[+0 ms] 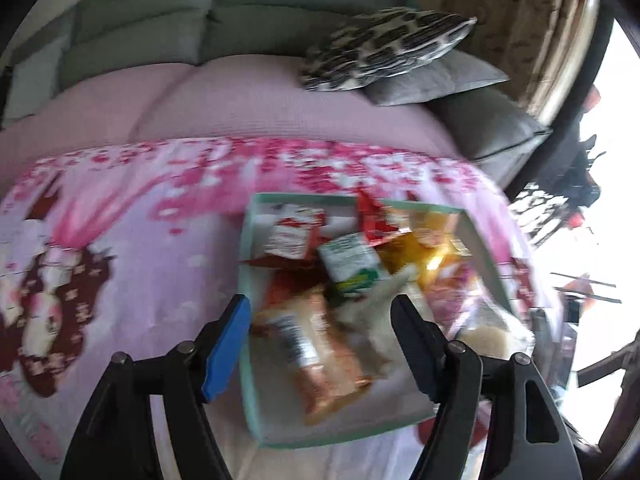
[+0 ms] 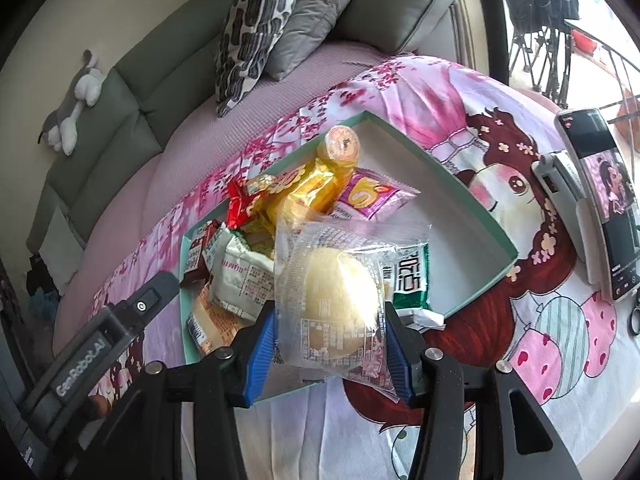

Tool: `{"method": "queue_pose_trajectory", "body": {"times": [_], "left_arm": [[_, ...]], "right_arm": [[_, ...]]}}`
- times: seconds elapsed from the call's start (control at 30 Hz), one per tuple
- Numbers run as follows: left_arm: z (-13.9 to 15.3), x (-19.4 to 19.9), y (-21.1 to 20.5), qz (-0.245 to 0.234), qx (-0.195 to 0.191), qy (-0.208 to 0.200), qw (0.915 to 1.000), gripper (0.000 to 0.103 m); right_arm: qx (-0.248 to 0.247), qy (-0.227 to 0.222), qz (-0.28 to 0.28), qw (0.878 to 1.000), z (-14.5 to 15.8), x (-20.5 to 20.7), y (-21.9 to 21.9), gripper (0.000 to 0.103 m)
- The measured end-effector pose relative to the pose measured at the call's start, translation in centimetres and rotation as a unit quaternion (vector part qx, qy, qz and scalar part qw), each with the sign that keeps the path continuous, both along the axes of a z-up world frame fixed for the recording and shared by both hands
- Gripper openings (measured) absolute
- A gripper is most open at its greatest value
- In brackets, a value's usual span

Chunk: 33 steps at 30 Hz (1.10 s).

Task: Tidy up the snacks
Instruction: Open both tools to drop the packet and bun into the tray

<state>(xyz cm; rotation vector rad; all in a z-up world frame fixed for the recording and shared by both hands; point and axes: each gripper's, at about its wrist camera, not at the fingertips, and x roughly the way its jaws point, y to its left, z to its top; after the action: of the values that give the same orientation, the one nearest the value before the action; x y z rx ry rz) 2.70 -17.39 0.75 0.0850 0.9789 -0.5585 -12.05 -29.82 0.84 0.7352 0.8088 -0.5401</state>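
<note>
A clear-wrapped bun (image 2: 332, 300) is held between the right gripper's (image 2: 328, 344) pads above the near edge of the box (image 2: 472, 196), where the other snacks (image 2: 296, 192) lie heaped. The left gripper (image 1: 320, 320) is spread wide over the box, empty. The slick wrapper could slip from the pads, or the bun could be dropped onto the cloth (image 2: 500, 360) outside the rim.

Box (image 2: 472, 204) right half bare — room to enter, snack pile (image 2: 288, 200) crowding its left, phone (image 2: 600, 200) standing right.
</note>
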Motion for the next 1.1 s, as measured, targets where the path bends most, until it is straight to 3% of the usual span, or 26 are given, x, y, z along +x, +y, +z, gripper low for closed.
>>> {"method": "queue_pose_trajectory", "body": {"times": [0.13, 0.4, 0.77, 0.87, 0.93, 1.0, 1.1], "left_arm": [[-1.0, 0.9, 1.2, 0.037, 0.035, 0.010, 0.9987, 0.074], [-3.2, 2.4, 3.8, 0.086, 0.035, 0.063, 0.9937, 0.081], [-4.1, 2.5, 4.0, 0.095, 0.053, 0.069, 0.9916, 0.085], [-4.3, 2.6, 4.0, 0.096, 0.060, 0.068, 0.9912, 0.097], [-4.3, 2.6, 4.0, 0.096, 0.063, 0.065, 0.9913, 0.098], [-4.4, 2.5, 3.9, 0.094, 0.068, 0.061, 0.9914, 0.098], [-4.5, 2.4, 3.8, 0.094, 0.078, 0.055, 0.9910, 0.101]], "right_arm": [[0.000, 0.005, 0.014, 1.000, -0.2, 0.4, 0.4, 0.054], [0.003, 0.030, 0.049, 0.998, -1.1, 1.7, 1.3, 0.055], [-0.006, 0.027, 0.056, 0.998, -1.1, 1.8, 1.4, 0.075], [-0.014, 0.022, 0.060, 0.998, -0.9, 2.0, 1.6, 0.080], [-0.018, 0.020, 0.061, 0.998, -0.8, 2.0, 1.6, 0.087], [-0.024, 0.019, 0.060, 0.998, -0.7, 2.0, 1.6, 0.101], [-0.030, 0.012, 0.059, 0.998, -0.4, 2.0, 1.7, 0.103]]}}
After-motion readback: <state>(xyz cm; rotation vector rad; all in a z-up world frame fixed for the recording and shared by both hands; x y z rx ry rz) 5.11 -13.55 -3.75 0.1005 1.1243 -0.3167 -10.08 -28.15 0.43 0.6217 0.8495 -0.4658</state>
